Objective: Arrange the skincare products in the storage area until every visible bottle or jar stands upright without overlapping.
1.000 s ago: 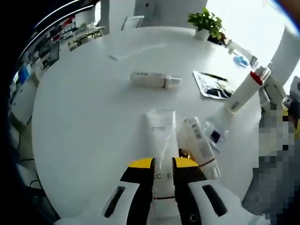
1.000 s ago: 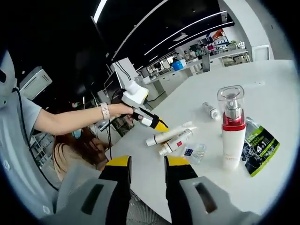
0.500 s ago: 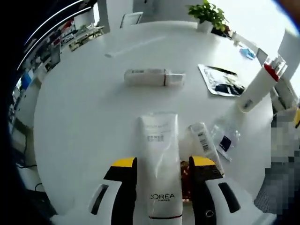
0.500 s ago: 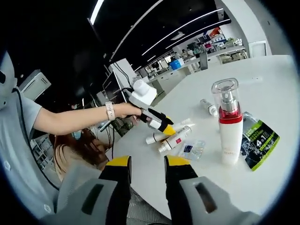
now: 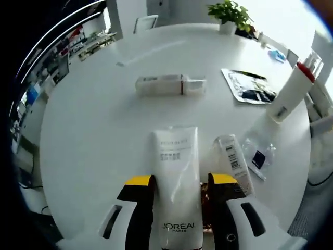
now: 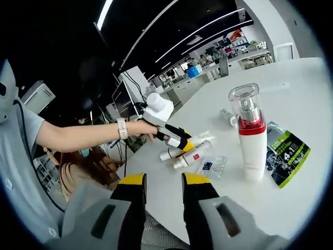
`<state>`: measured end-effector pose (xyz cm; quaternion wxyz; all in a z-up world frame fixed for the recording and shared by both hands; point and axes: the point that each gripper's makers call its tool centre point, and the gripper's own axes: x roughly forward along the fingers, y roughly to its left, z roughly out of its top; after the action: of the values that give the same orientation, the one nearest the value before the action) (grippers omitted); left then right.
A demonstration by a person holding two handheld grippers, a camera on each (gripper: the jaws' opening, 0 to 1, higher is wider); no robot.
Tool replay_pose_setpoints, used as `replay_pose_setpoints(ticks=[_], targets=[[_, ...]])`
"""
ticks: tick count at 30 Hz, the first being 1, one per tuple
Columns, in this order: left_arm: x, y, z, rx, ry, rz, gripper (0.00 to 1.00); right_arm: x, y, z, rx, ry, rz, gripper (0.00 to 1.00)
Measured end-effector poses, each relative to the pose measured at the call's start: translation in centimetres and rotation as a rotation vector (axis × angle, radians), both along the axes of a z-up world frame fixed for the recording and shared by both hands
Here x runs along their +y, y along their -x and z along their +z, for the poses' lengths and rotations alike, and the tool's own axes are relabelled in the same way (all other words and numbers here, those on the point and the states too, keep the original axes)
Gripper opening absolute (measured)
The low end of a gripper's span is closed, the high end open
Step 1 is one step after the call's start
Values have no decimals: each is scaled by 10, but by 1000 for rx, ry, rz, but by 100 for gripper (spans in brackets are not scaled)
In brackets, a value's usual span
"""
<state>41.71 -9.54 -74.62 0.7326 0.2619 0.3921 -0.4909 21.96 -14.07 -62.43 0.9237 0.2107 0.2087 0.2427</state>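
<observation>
We see the white round table [image 5: 88, 135] ahead of the left gripper [image 5: 177, 182], whose spread jaws straddle the lying L'Oreal tube [image 5: 176, 177]; the pump bottle [image 6: 252, 138] stands upright beyond the right gripper [image 6: 160, 179], open and empty. We judge the tube soft, light and slick, best pinched near its stiffer cap end. Versus earlier, the jaws now sit further along the tube.

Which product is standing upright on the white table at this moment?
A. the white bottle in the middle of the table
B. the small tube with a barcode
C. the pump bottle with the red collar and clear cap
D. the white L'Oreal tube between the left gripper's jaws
C: the pump bottle with the red collar and clear cap stands on its base on the white table, while the other three lie flat.
</observation>
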Motion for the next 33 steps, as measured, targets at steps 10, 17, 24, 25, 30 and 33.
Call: replay_pose_setpoints(ticks=[10,17,24,25,30,33], targets=[[-7,-1,1,-19,29,31,28,0,0,1,2,2,13,27],[-10,-2,3,-51,47,44,22,4,-1,2,1,10,26,27],[-8,-7,6,-72,69,60,17,3,-3,6,-8,17,22,26],[-7,-8,6,-75,71,61,17,3,-4,6,-8,16,19,26],[-1,-10,18,-77,136,108,16,4,-6,7,-8,-1,11,26],[4,-12,30,-84,172,127,16,6,-8,8,-12,-18,11,27]])
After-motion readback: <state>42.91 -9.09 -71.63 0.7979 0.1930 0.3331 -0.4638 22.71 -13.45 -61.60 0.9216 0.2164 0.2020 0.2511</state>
